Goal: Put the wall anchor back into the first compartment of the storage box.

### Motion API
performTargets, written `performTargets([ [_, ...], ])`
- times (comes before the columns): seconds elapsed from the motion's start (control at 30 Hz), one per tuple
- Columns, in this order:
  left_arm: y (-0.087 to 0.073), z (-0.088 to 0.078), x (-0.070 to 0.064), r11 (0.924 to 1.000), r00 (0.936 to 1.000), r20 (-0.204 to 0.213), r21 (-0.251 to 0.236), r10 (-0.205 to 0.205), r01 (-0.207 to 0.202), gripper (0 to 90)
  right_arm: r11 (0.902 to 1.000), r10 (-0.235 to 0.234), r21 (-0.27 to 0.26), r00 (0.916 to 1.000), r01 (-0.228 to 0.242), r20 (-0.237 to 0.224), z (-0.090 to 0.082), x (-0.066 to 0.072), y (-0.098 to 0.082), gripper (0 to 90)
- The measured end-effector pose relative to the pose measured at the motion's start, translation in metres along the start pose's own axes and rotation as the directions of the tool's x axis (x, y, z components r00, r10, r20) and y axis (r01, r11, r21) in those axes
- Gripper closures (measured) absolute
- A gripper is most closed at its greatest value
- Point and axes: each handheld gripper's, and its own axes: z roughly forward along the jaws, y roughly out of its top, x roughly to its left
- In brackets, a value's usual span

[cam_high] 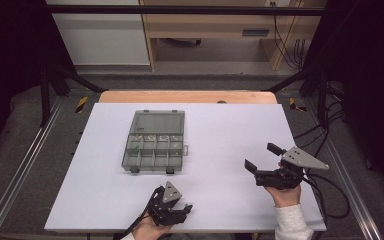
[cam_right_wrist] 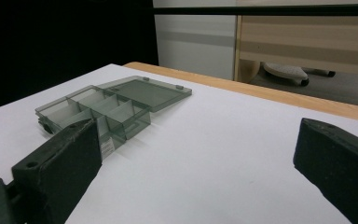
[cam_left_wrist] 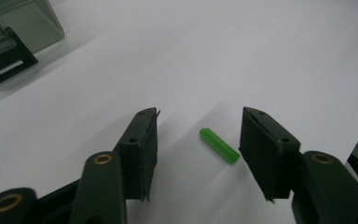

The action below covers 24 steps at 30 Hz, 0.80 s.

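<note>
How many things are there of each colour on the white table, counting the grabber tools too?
Green: 1, the ribbed plug lying between the left gripper's jaws.
Smoky grey: 1, the open compartment box.
Black: 2, the left gripper and the right gripper.
Total: 4.

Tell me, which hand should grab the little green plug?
The left. Its gripper already has the green plug lying on the table between its open jaws, not yet pinched. The right gripper hangs open off to the side, with nothing between its jaws.
</note>
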Motion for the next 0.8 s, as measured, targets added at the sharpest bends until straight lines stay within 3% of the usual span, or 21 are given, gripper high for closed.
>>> performTargets([
  [0.53,0.001,-0.001,-0.012,0.9987,0.9993,-0.022,0.04,0.032,-0.031,69.0,1.0,0.004,-0.006,1.0,-0.004,-0.004,0.0,0.0,0.0,1.5],
  [0.8,0.003,-0.002,-0.01,0.9977,0.9994,-0.025,0.064,0.023,-0.021,79.9,1.0,0.002,-0.006,1.0,-0.002,-0.004,0.0,0.0,0.0,1.5],
])
